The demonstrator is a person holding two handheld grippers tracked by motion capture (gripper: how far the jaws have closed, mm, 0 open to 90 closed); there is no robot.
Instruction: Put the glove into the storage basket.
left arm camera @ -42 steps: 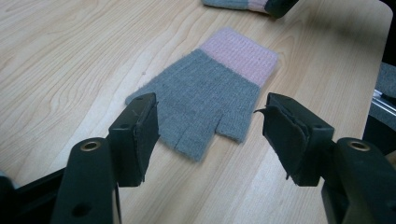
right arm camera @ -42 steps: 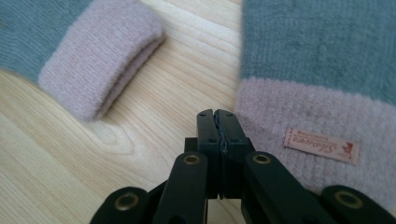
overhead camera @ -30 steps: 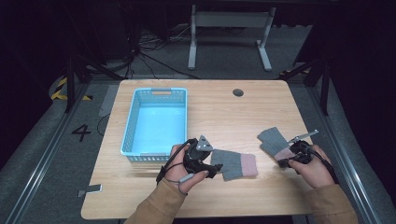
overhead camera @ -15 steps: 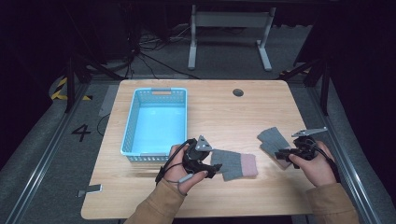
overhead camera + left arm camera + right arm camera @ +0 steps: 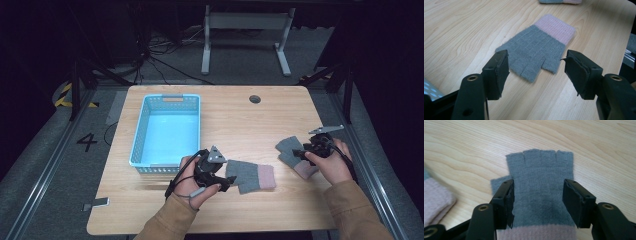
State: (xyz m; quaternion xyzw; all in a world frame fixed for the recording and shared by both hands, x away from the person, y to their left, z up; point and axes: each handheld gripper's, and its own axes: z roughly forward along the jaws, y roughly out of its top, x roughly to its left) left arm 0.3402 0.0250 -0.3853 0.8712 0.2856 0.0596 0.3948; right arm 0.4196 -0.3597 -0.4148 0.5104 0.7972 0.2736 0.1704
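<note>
Two grey fingerless gloves with pink cuffs lie flat on the wooden table. The nearer glove [image 5: 252,176] [image 5: 536,47] lies right of my left gripper [image 5: 226,179] [image 5: 534,72], which is open with its jaws just short of the glove's finger end. The other glove [image 5: 289,146] [image 5: 541,177] lies at the right. My right gripper [image 5: 300,152] [image 5: 537,202] is open, with its jaws either side of that glove's palm and low over it. Nothing is held.
A light blue plastic basket [image 5: 142,131] stands on the left half of the table [image 5: 240,120], just behind my left hand. A round cable hole [image 5: 255,99] sits near the far edge. The table's right edge is close to my right hand.
My right gripper has shifted slightly forward and left over its glove. The left gripper and both gloves have stayed put.
</note>
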